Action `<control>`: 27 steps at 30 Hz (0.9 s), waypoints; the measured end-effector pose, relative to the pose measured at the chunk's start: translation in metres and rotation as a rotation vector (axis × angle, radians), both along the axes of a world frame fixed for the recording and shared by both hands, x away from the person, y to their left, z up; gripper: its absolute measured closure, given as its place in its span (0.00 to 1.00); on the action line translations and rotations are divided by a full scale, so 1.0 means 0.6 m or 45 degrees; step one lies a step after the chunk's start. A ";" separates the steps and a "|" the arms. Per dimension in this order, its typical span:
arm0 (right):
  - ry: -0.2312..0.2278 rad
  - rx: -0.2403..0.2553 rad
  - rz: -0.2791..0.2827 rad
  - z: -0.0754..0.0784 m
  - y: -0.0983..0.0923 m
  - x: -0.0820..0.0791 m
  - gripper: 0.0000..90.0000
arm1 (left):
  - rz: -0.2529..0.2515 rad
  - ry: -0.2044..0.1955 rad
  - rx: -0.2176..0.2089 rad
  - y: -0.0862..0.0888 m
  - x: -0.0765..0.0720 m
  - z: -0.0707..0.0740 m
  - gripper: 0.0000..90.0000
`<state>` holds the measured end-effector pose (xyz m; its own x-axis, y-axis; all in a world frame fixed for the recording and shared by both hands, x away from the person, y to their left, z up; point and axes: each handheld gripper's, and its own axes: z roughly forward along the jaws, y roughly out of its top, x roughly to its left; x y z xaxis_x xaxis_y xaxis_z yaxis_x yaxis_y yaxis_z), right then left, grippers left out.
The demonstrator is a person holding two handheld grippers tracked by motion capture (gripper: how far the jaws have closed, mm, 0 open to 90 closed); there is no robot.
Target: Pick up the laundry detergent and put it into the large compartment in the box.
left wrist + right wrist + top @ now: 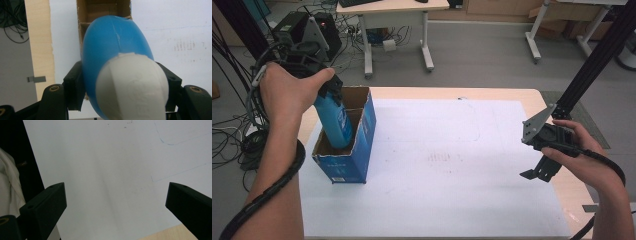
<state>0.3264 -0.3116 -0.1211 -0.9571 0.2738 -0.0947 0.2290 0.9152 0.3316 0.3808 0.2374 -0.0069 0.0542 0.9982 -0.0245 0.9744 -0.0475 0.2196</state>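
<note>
Blue bottle (333,122), clamped in the left hand-held gripper (328,89), stands near-upright, base already inside the box (357,150); right hand-held gripper (539,172) hangs open, well apart.

A smooth, slightly glossy blue plastic bottle (112,50) has a matt white plastic cap (132,87). The box (357,150) is cardboard, printed blue outside and raw brown inside. The table (512,93) is pale wood under a matt white sheet (452,165); the gripper jaws are matt black plastic.
</note>
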 end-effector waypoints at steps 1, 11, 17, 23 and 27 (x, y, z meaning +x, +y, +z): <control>0.000 -0.001 0.002 0.000 0.000 0.000 0.04 | 0.002 0.004 0.001 0.000 0.001 -0.007 0.41; 0.008 -0.005 -0.005 -0.002 -0.001 0.001 0.04 | -0.006 0.022 -0.004 0.007 0.008 -0.053 0.41; 0.013 -0.004 -0.010 -0.005 -0.001 0.002 0.04 | -0.003 0.022 -0.013 0.013 0.008 -0.080 0.41; 0.016 -0.001 -0.026 -0.008 -0.008 0.002 0.04 | -0.007 0.021 0.001 0.009 0.011 -0.100 0.41; 0.019 -0.002 -0.036 -0.012 -0.013 0.003 0.04 | -0.001 0.025 0.002 0.006 0.013 -0.113 0.41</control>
